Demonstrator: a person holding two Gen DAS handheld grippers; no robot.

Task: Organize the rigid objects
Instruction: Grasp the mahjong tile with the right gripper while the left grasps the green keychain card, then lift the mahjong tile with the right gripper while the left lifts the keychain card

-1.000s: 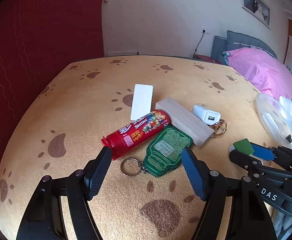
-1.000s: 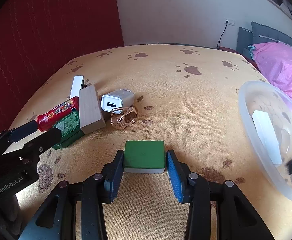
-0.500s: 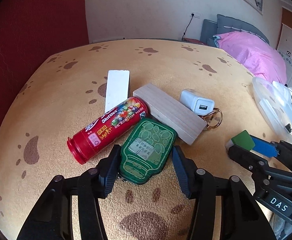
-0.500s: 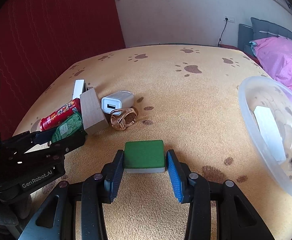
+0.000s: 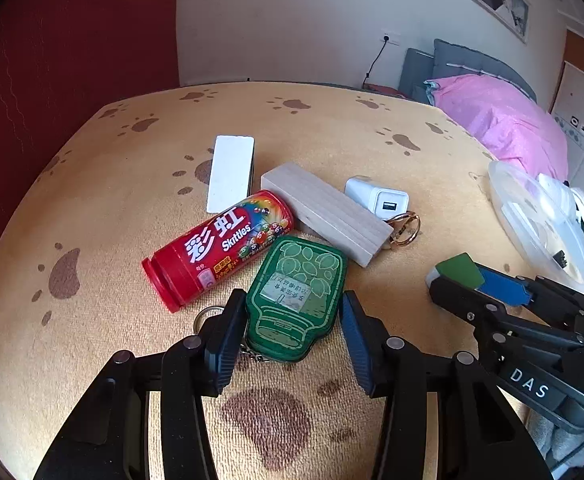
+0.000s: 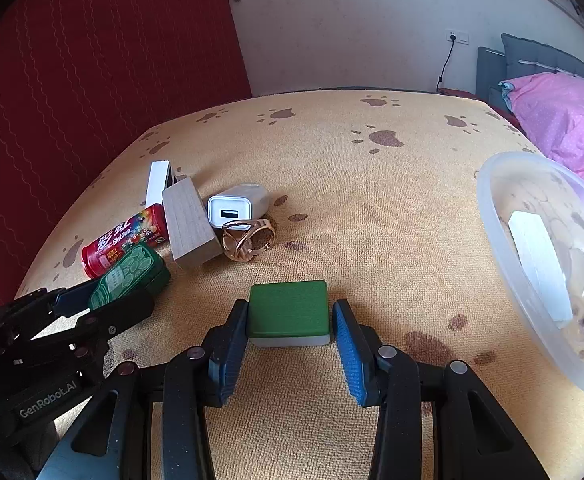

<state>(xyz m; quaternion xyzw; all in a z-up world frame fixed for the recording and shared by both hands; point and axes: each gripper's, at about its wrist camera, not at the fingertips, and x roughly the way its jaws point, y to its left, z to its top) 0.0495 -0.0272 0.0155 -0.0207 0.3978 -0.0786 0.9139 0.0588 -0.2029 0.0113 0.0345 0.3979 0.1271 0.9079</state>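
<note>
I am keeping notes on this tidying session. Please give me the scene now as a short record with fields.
surface: yellow cloth with brown paw prints
left gripper: jaws closing around the green keychain tag
right gripper: jaws closing, green tile between them
pile: red Skittles tube, wooden block, white charger, gold ring, white bar
container: clear plastic bowl at the right, a white piece inside

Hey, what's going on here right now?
A person is sorting small objects on a paw-print cloth with two handheld grippers. The left gripper is closing around a green tin. The right gripper is closing around a green tile. A clear bowl waits nearby.
</note>
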